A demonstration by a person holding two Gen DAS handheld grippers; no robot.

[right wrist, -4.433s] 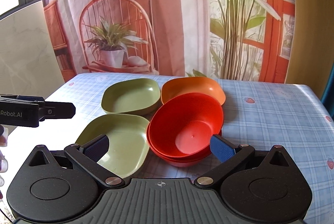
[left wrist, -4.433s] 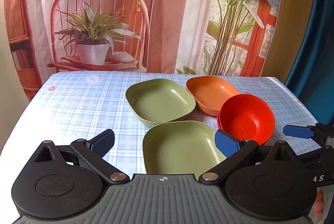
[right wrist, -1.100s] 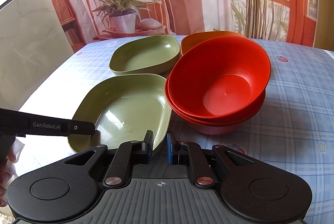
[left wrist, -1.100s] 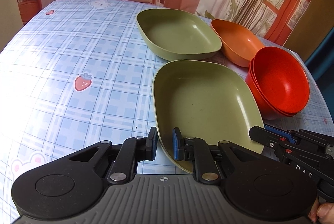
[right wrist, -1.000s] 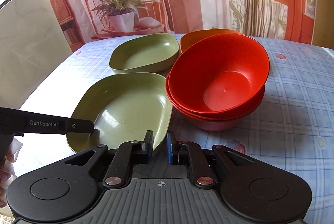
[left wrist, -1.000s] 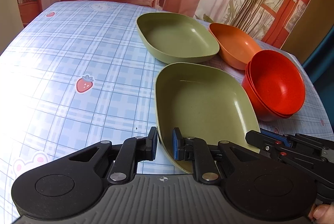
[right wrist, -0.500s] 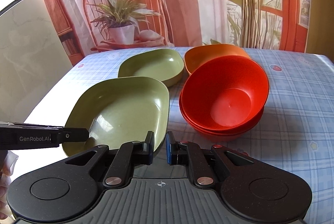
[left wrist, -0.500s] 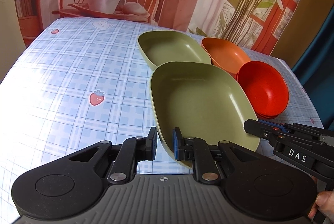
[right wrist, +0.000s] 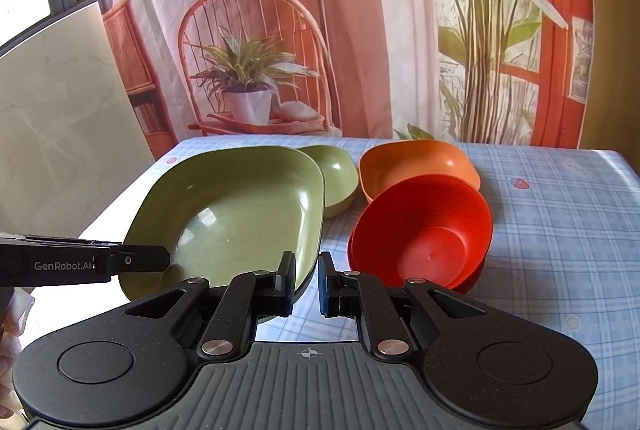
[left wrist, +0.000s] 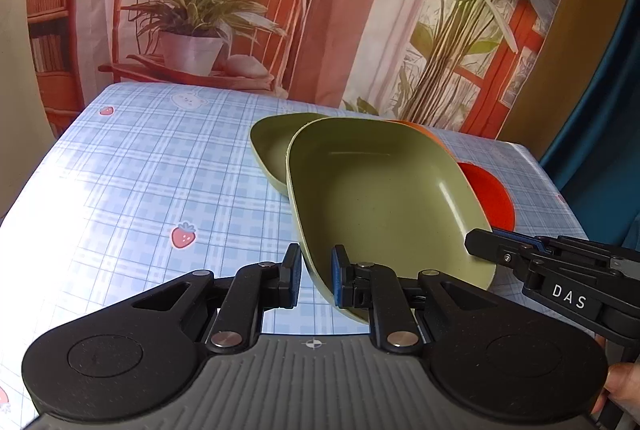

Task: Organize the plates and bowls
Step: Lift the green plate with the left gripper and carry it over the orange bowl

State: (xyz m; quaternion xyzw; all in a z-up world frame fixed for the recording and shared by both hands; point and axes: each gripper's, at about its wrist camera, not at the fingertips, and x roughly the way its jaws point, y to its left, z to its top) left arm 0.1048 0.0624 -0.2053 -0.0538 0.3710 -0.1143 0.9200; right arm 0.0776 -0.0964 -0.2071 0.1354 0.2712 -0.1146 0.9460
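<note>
Green plate (left wrist: 384,197) had risen off surface (left wrist: 140,181), both grippers' fingers (left wrist: 294,276) clamping its rim; next, nest into far green plate (right wrist: 338,169).

— What holds the big green plate (left wrist: 380,197)?
— The left gripper (left wrist: 314,276) pinches its near rim. The right gripper (left wrist: 486,246) grips its other side.
— What's behind it?
— Another green plate (left wrist: 270,145), something orange (left wrist: 424,129) and a red bowl (left wrist: 490,199) on the checked tablecloth (left wrist: 160,173).
</note>
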